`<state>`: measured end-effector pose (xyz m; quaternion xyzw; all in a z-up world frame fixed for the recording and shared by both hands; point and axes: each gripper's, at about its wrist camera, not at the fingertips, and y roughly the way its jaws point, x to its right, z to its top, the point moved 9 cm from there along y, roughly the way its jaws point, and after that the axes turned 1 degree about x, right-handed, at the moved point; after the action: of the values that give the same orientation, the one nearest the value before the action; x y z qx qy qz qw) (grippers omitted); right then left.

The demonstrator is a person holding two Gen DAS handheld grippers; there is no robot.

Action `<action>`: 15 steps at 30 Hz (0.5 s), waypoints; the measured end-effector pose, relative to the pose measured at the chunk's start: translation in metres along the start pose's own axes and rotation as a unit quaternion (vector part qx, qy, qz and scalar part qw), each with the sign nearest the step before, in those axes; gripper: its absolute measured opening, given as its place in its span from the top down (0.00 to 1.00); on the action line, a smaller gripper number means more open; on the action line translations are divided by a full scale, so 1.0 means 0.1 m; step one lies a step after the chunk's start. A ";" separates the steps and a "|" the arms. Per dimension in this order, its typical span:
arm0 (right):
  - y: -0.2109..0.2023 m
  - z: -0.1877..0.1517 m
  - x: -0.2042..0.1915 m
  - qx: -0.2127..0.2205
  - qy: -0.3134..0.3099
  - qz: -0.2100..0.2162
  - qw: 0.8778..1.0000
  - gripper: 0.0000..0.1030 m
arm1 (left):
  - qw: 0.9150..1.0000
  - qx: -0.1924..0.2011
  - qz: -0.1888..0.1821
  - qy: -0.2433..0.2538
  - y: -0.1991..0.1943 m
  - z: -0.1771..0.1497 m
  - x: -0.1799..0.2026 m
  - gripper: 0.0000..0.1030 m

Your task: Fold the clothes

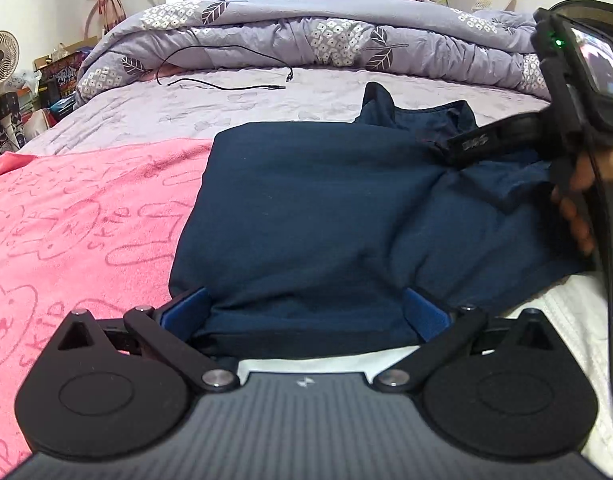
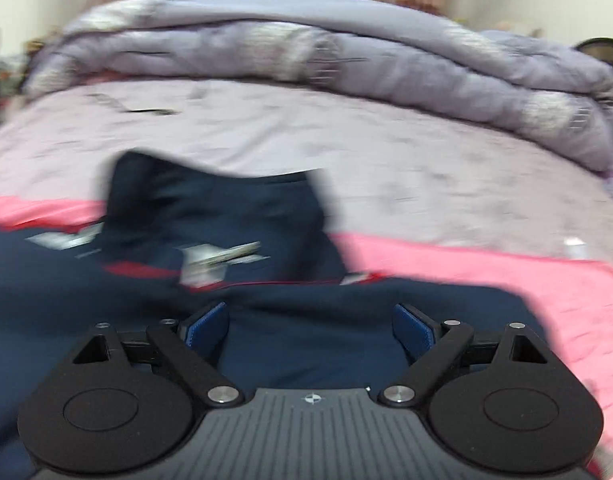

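A navy blue garment (image 1: 306, 216) lies partly folded on a pink towel (image 1: 74, 216) spread over the bed. My left gripper (image 1: 306, 312) is open, its blue pads at the garment's near edge, with cloth between the jaws. My right gripper (image 2: 310, 328) is open over the garment (image 2: 266, 320) on its right side; its view is blurred. White and red print (image 2: 210, 264) shows on the cloth ahead of it. The right gripper also shows in the left wrist view (image 1: 498, 136), held by a hand above the garment's far right part, by the collar.
A rolled lilac quilt (image 1: 306, 36) lies across the far side of the bed. A black cable (image 1: 226, 76) lies on the lilac sheet (image 1: 186, 108). A fan (image 1: 0, 60) and boxes stand at the left. White fabric (image 1: 566, 320) is at the near right.
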<state>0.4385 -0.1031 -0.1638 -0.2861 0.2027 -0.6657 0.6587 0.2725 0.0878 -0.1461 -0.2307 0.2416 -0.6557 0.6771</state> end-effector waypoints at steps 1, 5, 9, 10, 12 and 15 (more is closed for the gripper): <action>-0.07 0.03 0.12 0.012 0.004 -0.019 1.000 0.20 | 1.000 0.000 0.000 -0.001 0.00 0.00 0.00 0.00; -0.49 -0.05 0.36 0.058 -0.008 0.003 0.998 0.20 | 1.000 0.001 -0.001 -0.003 0.01 0.00 -0.01 0.00; -0.90 -0.51 0.35 0.059 -0.084 0.054 0.993 0.20 | 1.000 0.000 -0.001 -0.003 0.01 0.00 0.00 0.00; -0.93 -0.63 0.39 0.050 -0.097 0.052 0.993 0.20 | 1.000 -0.001 0.000 -0.002 0.01 0.00 0.00 0.00; -0.86 -0.76 0.69 0.031 -0.094 0.011 0.995 0.20 | 1.000 -0.001 0.000 -0.002 0.01 0.00 0.00 0.00; -0.67 -0.85 1.38 -0.006 0.029 -0.035 0.999 0.08 | 1.000 -0.001 -0.002 0.001 0.01 0.00 0.01 0.00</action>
<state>0.3371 -0.2460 -0.1691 -0.2776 0.2157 -0.6948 0.6274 0.2738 0.0868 -0.1466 -0.2311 0.2426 -0.6572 0.6751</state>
